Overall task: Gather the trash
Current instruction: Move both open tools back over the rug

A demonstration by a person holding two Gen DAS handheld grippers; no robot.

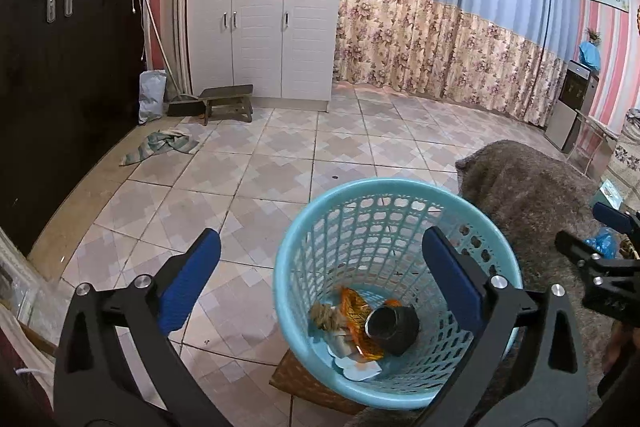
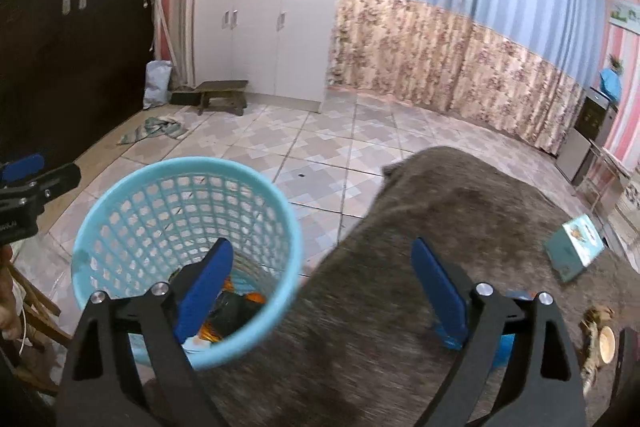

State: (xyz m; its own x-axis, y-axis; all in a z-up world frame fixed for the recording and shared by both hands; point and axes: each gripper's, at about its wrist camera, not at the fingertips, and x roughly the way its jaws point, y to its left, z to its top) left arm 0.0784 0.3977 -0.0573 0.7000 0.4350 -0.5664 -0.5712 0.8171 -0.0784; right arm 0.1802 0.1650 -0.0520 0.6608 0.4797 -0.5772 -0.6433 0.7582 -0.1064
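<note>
Your right gripper (image 2: 320, 291) hangs with its jaws spread wide and nothing between them, its left finger over the mouth of the blue basket (image 2: 120, 195) and its right finger over the grey furry cover (image 2: 400, 227). Your left gripper (image 1: 320, 287) is also spread and empty, with the basket's far wall framed between its fingers. Neither one is carrying anything, so you look to be between pieces: one drop finished, the next pickup not begun.

In the left wrist view the basket already holds a dark cup (image 1: 390, 327) lying on its side, its open mouth facing down and left toward that gripper, beside an orange wrapper (image 1: 352, 311) and a frayed brownish scrap (image 1: 324, 317).

What seems left sits to the right of your right gripper on the cover: a teal box (image 2: 574, 249) ahead and to the right, lying flat with its long axis running from lower left to upper right, and a scrappy brown bit with a round wooden-looking piece (image 2: 600, 343) at the far right edge. A blue object (image 2: 452, 337) lies just beneath the right finger, mostly hidden.

Your next move probably calls for swinging right and squaring the jaws across a piece's short side.
</note>
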